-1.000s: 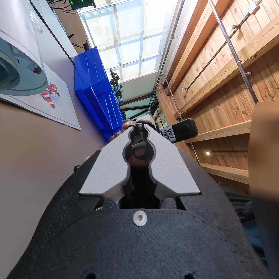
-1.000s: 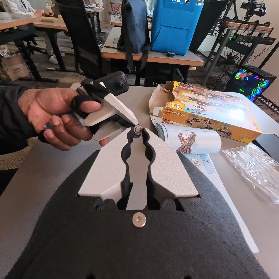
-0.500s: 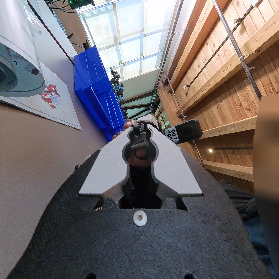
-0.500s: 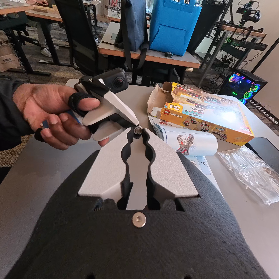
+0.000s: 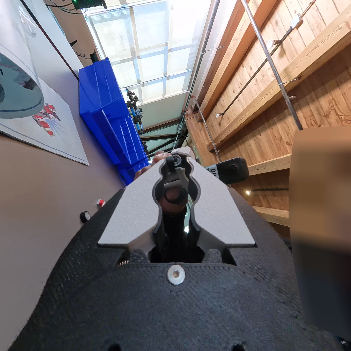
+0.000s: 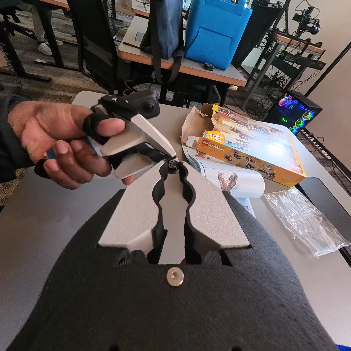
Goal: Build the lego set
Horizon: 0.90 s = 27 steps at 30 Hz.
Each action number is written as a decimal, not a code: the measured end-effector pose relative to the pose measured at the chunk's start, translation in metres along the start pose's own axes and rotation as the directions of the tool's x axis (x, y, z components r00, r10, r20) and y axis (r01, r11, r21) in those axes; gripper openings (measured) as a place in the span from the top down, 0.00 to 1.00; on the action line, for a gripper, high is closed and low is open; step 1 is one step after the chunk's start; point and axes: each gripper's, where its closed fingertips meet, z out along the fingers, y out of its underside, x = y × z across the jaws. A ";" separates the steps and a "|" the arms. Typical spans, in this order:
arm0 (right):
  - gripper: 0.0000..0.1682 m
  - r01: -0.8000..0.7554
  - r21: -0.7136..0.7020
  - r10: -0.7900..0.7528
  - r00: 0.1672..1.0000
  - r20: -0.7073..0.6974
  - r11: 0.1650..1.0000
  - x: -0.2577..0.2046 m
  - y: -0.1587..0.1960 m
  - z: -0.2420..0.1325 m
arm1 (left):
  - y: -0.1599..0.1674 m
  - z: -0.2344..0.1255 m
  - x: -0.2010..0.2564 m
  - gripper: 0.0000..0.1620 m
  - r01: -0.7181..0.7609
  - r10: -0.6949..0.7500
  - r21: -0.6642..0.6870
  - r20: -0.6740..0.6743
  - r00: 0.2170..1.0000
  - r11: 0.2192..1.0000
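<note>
The right gripper [image 6: 173,167] fingers pinch 1 small wheel piece [image 6: 172,163] at their tips, above the grey desk [image 6: 47,205]. The left gripper [image 6: 171,158], held in a hand [image 6: 62,144], meets that wheel piece tip to tip; its fingers are nearly pressed together, though what they pinch cannot be told. In the left wrist view, 1 loose black wheel [image 5: 84,216] and 1 red-and-white brick [image 5: 100,202] lie on the desk beside the gripper body. 1 printed yellow set box [image 6: 247,146], flap torn open, lies near the far desk edge, touching 1 curled instruction booklet [image 6: 233,180]. 1 clear plastic bag [image 6: 303,220] lies at the right edge. The near-left desk area is open.
</note>
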 end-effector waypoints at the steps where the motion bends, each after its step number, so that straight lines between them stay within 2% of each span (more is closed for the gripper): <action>1: 0.93 -0.003 0.004 0.003 1.000 0.000 1.000 0.000 -0.001 0.000 | 0.000 0.000 0.001 0.89 0.010 -0.010 0.002 -0.010 1.000 1.000; 9: 0.93 -0.020 0.019 0.020 1.000 -0.007 1.000 0.002 -0.005 -0.003 | -0.003 0.000 0.004 0.94 0.064 -0.062 0.032 -0.066 0.996 0.997; 27: 0.91 -0.105 0.071 0.103 0.994 0.027 0.992 0.002 -0.010 -0.011 | 0.000 0.005 0.013 0.94 0.091 -0.086 0.031 -0.139 0.987 0.995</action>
